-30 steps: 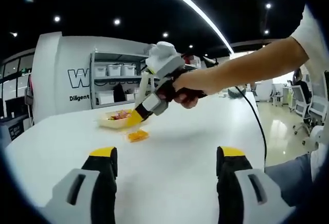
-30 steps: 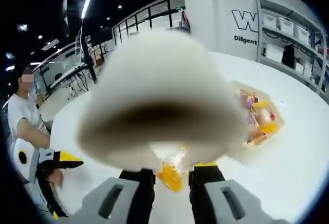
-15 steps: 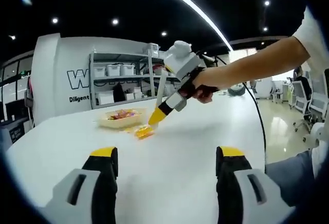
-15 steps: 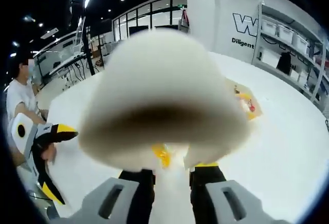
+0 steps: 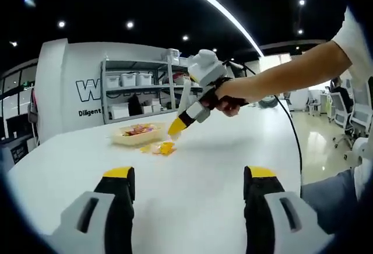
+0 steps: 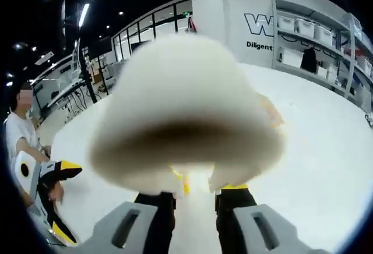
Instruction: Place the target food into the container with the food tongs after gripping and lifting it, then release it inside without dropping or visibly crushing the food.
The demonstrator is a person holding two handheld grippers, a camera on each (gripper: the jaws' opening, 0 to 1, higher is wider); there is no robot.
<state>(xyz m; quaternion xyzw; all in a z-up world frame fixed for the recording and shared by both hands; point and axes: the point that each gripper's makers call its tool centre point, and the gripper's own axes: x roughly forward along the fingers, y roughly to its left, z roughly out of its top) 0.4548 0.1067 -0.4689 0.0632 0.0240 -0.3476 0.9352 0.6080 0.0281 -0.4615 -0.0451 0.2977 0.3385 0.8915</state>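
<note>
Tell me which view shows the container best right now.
The left gripper view: the container sits unobstructed on the white table, food visible inside, with the right gripper poised beside it. In the right gripper view, the blurred white tongs cover nearly all of it; just an orange-tinted edge peeks out.

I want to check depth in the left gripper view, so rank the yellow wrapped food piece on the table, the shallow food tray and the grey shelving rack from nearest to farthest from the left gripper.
1. Yellow wrapped food piece, on the white table, left of centre.
2. Shallow food tray, just behind it.
3. Grey shelving rack, beyond the table's far edge.
</note>
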